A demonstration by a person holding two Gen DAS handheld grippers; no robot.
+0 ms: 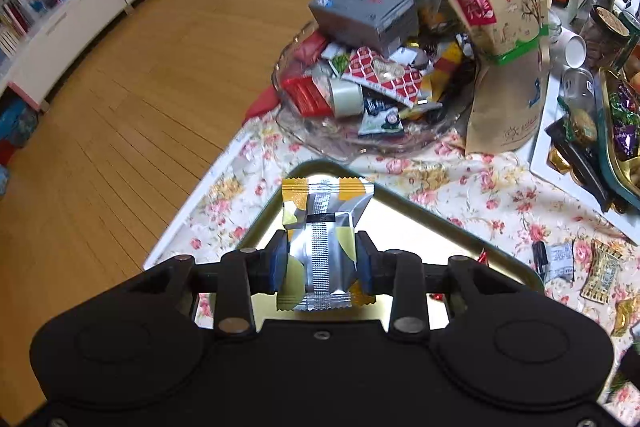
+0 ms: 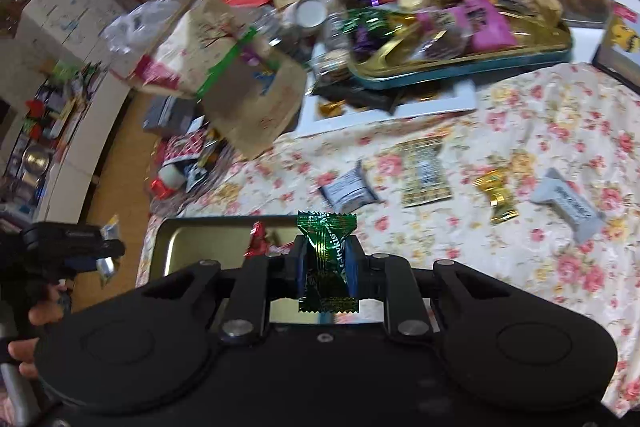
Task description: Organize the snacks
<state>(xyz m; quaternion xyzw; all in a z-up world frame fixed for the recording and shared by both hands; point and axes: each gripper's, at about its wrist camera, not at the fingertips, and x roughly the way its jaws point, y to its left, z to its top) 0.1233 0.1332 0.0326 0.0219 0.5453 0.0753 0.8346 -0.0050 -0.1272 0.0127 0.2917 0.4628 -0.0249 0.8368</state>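
A silver and yellow snack packet (image 1: 320, 227) stands upright between the blue pads of my left gripper (image 1: 322, 251), which is shut on it above a gold metal tray (image 1: 420, 227). My right gripper (image 2: 325, 259) is shut on a green foil candy (image 2: 326, 251), over the same gold tray (image 2: 192, 243). A red candy (image 2: 260, 243) lies in the tray. In the right wrist view the left gripper (image 2: 96, 259) shows at the far left with its packet, held by a person's hand (image 2: 40, 315).
Behind the tray stands a glass bowl (image 1: 304, 135) heaped with snacks, a grey box (image 1: 360, 11) and a brown paper bag (image 1: 508, 67). Loose packets (image 2: 424, 175) lie on the floral tablecloth (image 2: 540, 131). A teal tin of candies (image 2: 460, 67) sits farther back. Left of the table edge is wooden floor (image 1: 140, 87).
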